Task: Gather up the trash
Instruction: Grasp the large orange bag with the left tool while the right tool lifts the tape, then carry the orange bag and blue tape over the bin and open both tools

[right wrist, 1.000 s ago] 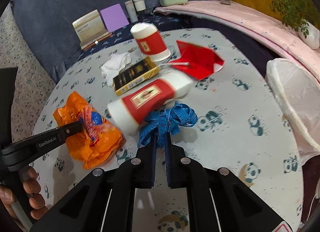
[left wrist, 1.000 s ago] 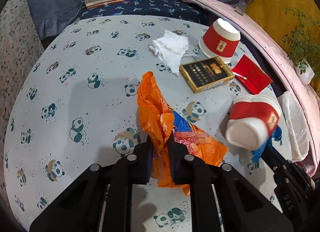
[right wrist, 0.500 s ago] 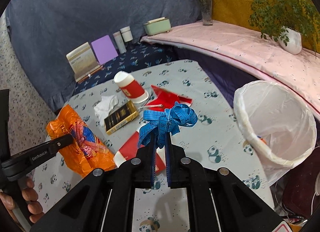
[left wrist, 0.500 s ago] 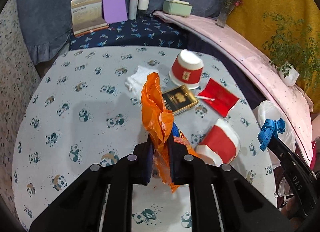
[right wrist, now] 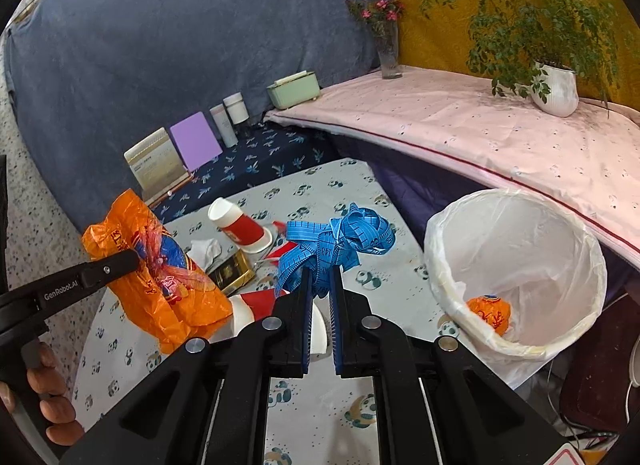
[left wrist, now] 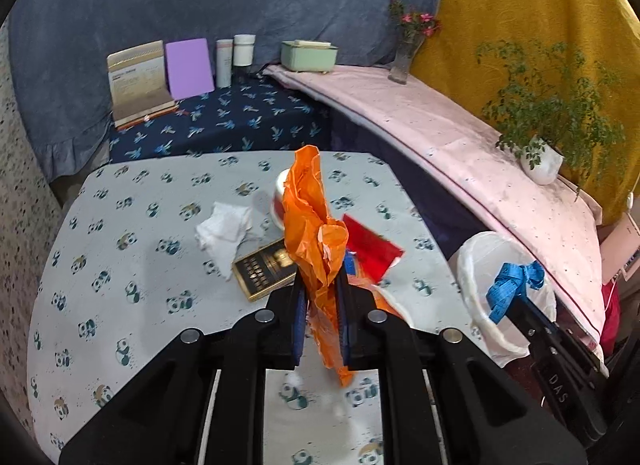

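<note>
The left gripper (left wrist: 320, 305) pinches a crumpled orange plastic bag (left wrist: 312, 225) above the panda-print table (left wrist: 120, 265). The right gripper (right wrist: 319, 293), clamped on a tangled blue tape measure (right wrist: 336, 241), hangs near the lined bin (right wrist: 516, 349) (orange trash already inside), probably to drop both.

At the far edge of your panda-print worktop (left wrist: 120, 265) lies a navy patterned cloth (left wrist: 224, 125) carrying a purple card (left wrist: 189, 68), two white bottles (left wrist: 236, 57) and a mint-green box (left wrist: 308, 56).
</note>
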Demonstrator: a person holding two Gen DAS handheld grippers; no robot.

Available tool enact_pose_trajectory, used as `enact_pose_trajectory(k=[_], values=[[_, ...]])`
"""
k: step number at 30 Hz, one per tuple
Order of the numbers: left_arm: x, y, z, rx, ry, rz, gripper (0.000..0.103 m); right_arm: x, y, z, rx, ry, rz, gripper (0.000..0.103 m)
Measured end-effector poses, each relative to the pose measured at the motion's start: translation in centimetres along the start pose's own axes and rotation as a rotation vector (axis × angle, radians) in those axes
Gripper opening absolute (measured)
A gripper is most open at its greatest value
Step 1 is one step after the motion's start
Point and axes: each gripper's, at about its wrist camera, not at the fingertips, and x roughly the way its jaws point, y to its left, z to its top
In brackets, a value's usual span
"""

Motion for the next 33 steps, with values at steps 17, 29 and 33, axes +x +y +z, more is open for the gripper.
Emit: enact_pose_trajectory(k=[17,29,33], values=[[0.1,-10.5,1.1,0.149,-0.022,-0.115,0.013,-2.5,-6.4,0.8,0.095,-0.062,-0.064,0.008],[2.8,-17.0,0.0,0.248,0.023,-0.166,0.013,-3.2,-11.5,0.5,0.181,-0.069,-0.126,0.008],[3.6,-18.8,-0.2,0.276,0.035,-0.179,0.013,-3.2,-13.2,0.3,0.209,-0.065,-0.144,0.008]])
